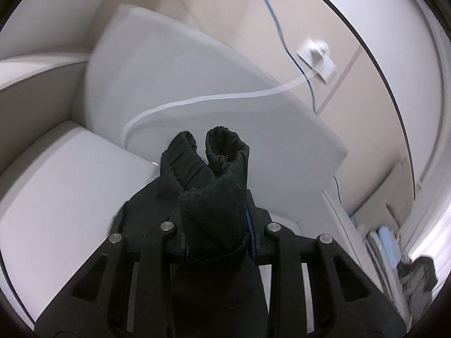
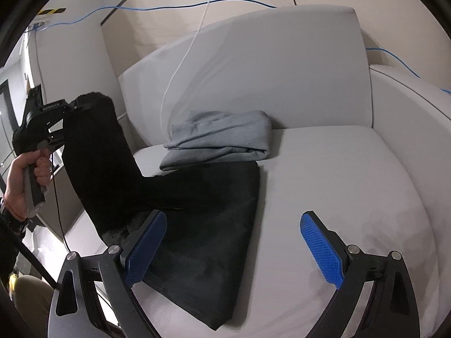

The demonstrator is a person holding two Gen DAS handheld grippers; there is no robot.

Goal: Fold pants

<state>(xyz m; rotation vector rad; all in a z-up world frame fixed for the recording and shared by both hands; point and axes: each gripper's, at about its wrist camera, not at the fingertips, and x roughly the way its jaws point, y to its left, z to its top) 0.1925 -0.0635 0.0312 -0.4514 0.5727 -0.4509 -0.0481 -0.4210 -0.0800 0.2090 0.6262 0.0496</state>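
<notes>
Black pants [image 2: 203, 225] lie partly flat on the light grey seat cushion [image 2: 352, 183] of an armchair. Their leg ends are lifted at the left. My left gripper [image 1: 215, 197] is shut on the black cuffs [image 1: 222, 155], which bunch up between its fingers. It also shows in the right wrist view [image 2: 73, 107], held by a hand above the chair's left side. My right gripper [image 2: 234, 242] is open and empty, low over the seat, with its left blue pad [image 2: 145, 249] over the flat part of the pants.
A folded grey garment [image 2: 220, 140] lies at the back of the seat, just behind the pants. The chair's backrest [image 2: 267, 70] rises behind it. A white cord [image 2: 183, 56] and blue cables [image 2: 169, 7] hang along the wall.
</notes>
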